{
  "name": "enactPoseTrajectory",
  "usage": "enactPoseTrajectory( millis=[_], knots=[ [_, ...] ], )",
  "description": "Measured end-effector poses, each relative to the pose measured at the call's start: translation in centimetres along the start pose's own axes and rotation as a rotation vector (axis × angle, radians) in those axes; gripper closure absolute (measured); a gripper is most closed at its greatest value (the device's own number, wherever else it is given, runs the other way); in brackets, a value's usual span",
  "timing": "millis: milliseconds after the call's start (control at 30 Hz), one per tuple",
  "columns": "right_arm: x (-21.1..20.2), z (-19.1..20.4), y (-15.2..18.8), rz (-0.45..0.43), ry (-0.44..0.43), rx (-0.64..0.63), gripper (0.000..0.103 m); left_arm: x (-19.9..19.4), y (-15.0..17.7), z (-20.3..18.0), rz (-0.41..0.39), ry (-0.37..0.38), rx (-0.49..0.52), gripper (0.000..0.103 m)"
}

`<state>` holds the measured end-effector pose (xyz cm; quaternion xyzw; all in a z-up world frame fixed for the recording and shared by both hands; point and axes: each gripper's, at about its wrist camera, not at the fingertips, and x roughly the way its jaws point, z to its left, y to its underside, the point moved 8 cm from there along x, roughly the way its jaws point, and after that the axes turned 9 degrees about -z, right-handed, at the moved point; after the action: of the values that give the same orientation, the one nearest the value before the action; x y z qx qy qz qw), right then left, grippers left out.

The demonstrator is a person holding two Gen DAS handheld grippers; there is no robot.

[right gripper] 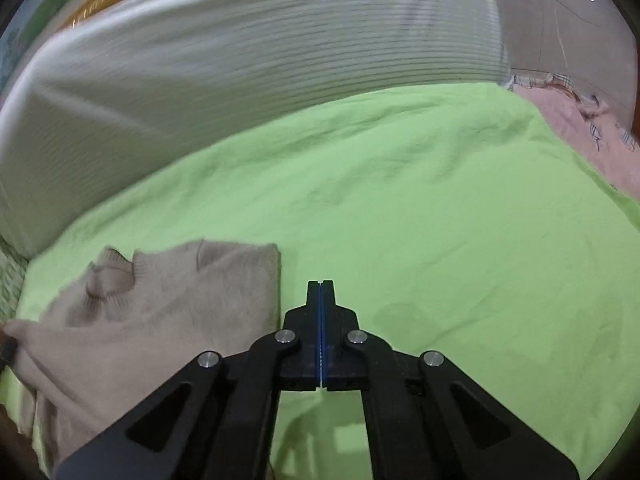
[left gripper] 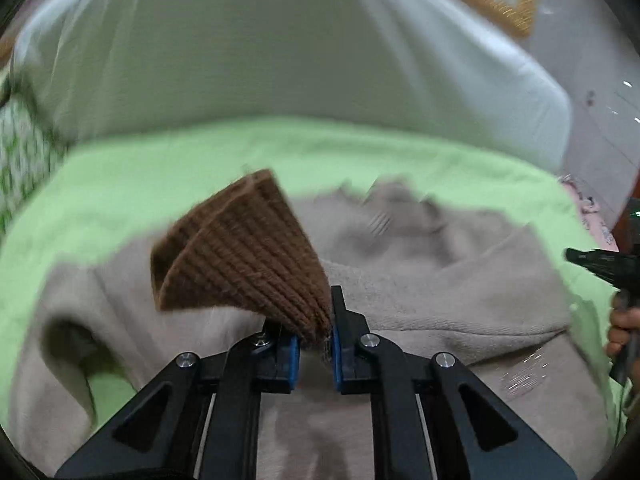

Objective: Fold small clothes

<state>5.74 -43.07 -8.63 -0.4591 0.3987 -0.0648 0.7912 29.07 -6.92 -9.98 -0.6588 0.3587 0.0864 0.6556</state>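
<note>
1. Your left gripper point(left gripper: 316, 344) pinches the brown knit piece point(left gripper: 244, 248), which fans up and far-left over the beige sweater point(left gripper: 440, 280).
2. Your right gripper point(right gripper: 321, 292) is closed, empty, above the green sheet point(right gripper: 400, 200), sweater to its left.

The green sheet point(right gripper: 400, 208) lies bare and wide ahead of the right gripper point(right gripper: 321, 292) (nothing to snag). The sweater point(right gripper: 168, 300) covers its left part; a white pillow point(right gripper: 240, 60) walls the far edge.
</note>
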Motion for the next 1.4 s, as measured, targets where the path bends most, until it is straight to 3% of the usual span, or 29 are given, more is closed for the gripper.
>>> enactPoseTrajectory(
  millis=[33, 100, 167, 233, 267, 400, 533, 633, 667, 700, 800, 867, 933, 967, 1000, 1033, 1067, 1100, 1133, 1200, 1233, 1300, 1367, 1400],
  knots=[
    [-0.1, 0.3, 0.6, 0.026, -0.003, 0.0, 0.103, 0.3, 0.9, 0.8, 0.025, -0.019, -0.011, 0.087],
    [-1.5, 1.5, 1.0, 0.007, -0.022, -0.053, 0.102, 0.1, 2.5, 2.9, 0.052, -0.072, -0.042, 0.069],
    [-3.1, 3.6, 1.5, -0.004, -0.075, -0.097, 0.093, -0.8, 3.5, 4.0, 0.06, -0.082, -0.084, 0.062],
    [-4.0, 5.9, 2.1, -0.009, -0.132, -0.129, 0.061, -2.5, 4.2, 5.4, 0.062, -0.116, -0.126, 0.05],
    [-3.9, 7.4, 2.4, -0.006, -0.166, -0.154, 0.054, -3.1, 4.5, 5.7, 0.069, -0.13, -0.142, 0.035],
    [-3.1, 12.7, 5.1, 0.031, -0.214, -0.31, 0.054, -5.9, 5.7, 7.8, 0.09, -0.101, -0.279, 0.031],
    [-2.1, 15.7, 10.0, 0.189, -0.257, -0.408, 0.054, -7.0, 7.3, 10.4, 0.145, -0.067, -0.473, 0.029],
    [-3.4, 17.6, 13.8, 0.277, -0.339, -0.511, 0.054, -7.0, 7.4, 9.8, 0.178, 0.047, -0.59, 0.028],
    [-4.2, 18.2, 14.1, 0.257, -0.369, -0.539, 0.054, -6.9, 7.1, 9.2, 0.187, 0.081, -0.614, 0.025],
    [-4.7, 18.3, 13.7, 0.217, -0.365, -0.547, 0.055, -6.8, 6.8, 8.8, 0.194, 0.091, -0.623, 0.02],
    [-4.4, 16.8, 9.6, 0.12, -0.291, -0.476, 0.054, -5.5, 5.9, 7.6, 0.22, 0.06, -0.606, 0.018],
    [-2.5, 14.1, 6.3, 0.078, -0.148, -0.4, 0.048, -4.1, 5.5, 7.3, 0.233, 0.009, -0.584, 0.018],
    [-0.9, 10.1, 2.9, 0.013, 0.053, -0.34, 0.044, -2.8, 5.0, 7.0, 0.202, -0.058, -0.527, 0.021],
    [-0.1, 7.9, 1.6, -0.007, 0.153, -0.312, 0.039, -2.3, 4.7, 6.8, 0.18, -0.103, -0.464, 0.032],
    [0.6, 6.4, 1.0, 0.005, 0.204, -0.29, 0.036, -1.8, 4.6, 6.6, 0.174, -0.127, -0.424, 0.05],
    [1.9, 5.3, 1.1, 0.057, 0.202, -0.25, 0.036, -1.4, 4.4, 6.2, 0.168, -0.159, -0.358, 0.061],
    [3.3, 5.1, 1.9, 0.132, 0.134, -0.215, 0.037, -1.3, 4.3, 5.8, 0.159, -0.161, -0.316, 0.086],
    [4.3, 5.6, 2.6, 0.182, 0.077, -0.22, 0.058, -0.9, 4.3, 5.5, 0.154, -0.153, -0.281, 0.086],
    [5.0, 5.7, 2.7, 0.183, 0.105, -0.272, 0.077, -0.8, 4.5, 5.7, 0.154, -0.161, -0.27, 0.086],
    [4.9, 5.0, 1.6, 0.095, 0.238, -0.348, 0.077, -1.1, 5.2, 6.5, 0.161, -0.141, -0.284, 0.08],
    [4.7, 4.7, 1.4, 0.089, 0.262, -0.336, 0.076, -1.6, 5.4, 6.9, 0.158, -0.133, -0.298, 0.076],
    [3.8, 5.0, 1.0, 0.063, 0.246, -0.297, 0.072, -3.0, 5.6, 7.7, 0.146, -0.117, -0.331, 0.064],
    [1.7, 6.5, 1.0, 0.015, 0.173, -0.271, 0.065, -5.0, 5.9, 9.1, 0.125, -0.124, -0.374, 0.055],
    [1.1, 7.3, 1.3, 0.002, 0.128, -0.258, 0.062, -6.1, 6.4, 10.4, 0.123, -0.139, -0.43, 0.041]
  ],
)
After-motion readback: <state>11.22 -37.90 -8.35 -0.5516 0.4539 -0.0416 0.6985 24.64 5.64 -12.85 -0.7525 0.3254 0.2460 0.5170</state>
